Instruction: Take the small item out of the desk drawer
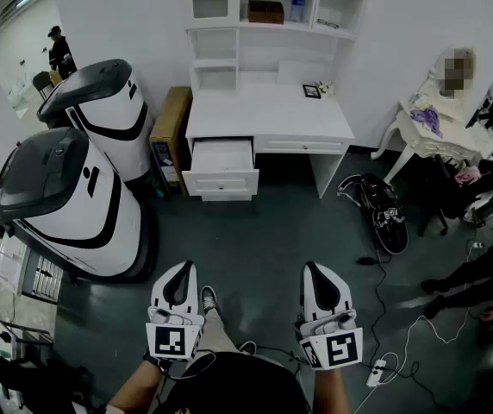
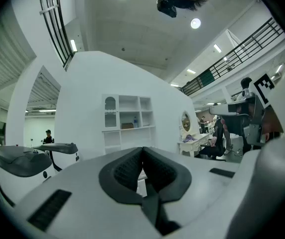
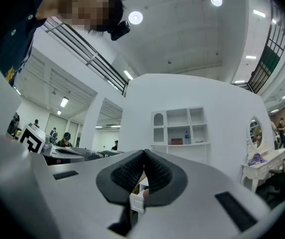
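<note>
- A dark grey floor [image 1: 272, 222] fills the room; far off, a white table [image 1: 268, 110] with shelves stands against a white wall.
- One drawer [image 1: 221, 156] is pulled out at the table's left; its contents are too small to tell. Two white-and-black machines [image 1: 65, 197] stand at the left.
- The left tool [image 1: 180, 274] and right tool [image 1: 318, 276] are near, side by side, pointing toward the table, well apart from it. Each has its jaws together on nothing.
</note>
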`<act>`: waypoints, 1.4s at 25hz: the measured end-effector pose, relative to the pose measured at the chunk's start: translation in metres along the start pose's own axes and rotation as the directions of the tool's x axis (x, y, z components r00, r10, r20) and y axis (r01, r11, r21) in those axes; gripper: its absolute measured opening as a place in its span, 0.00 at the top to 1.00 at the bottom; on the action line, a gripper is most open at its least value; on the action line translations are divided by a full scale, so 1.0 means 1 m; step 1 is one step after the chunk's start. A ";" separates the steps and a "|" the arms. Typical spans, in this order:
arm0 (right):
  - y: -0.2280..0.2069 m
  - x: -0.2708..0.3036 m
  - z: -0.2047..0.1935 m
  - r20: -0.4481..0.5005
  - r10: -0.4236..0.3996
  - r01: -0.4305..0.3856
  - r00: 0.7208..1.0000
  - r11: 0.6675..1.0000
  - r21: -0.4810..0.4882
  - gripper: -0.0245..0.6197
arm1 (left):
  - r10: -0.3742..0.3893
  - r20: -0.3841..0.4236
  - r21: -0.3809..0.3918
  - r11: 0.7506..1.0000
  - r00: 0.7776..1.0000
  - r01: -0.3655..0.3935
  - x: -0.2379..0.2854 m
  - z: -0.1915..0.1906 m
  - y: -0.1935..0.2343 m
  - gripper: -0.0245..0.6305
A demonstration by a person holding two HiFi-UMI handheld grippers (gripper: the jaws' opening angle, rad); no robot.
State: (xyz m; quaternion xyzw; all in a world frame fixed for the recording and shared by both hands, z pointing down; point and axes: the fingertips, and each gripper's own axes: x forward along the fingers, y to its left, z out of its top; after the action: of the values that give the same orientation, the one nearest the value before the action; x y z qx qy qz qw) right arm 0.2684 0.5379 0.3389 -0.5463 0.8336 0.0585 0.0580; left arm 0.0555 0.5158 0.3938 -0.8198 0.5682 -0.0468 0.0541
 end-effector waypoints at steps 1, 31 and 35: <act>0.000 -0.002 0.002 -0.001 -0.004 0.004 1.000 1.000 -0.006 0.94 | -0.006 0.018 -0.014 1.000 1.000 0.007 0.002 0.004 -0.002 0.94; -0.031 0.095 -0.062 -0.168 0.038 -0.036 0.985 0.999 0.014 0.10 | -0.054 0.026 0.118 0.992 0.998 0.050 0.102 0.007 0.050 0.36; -0.037 0.166 -0.084 -0.210 0.033 -0.029 0.977 0.999 0.021 0.10 | -0.068 -0.003 0.157 0.985 0.998 0.067 0.148 -0.008 0.097 0.36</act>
State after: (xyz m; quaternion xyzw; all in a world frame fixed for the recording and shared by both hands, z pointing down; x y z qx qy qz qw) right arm 0.2337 0.3597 0.3936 -0.5357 0.8440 -0.0061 -0.0264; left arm 0.0168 0.3430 0.3902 -0.8319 0.5345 -0.0922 0.1174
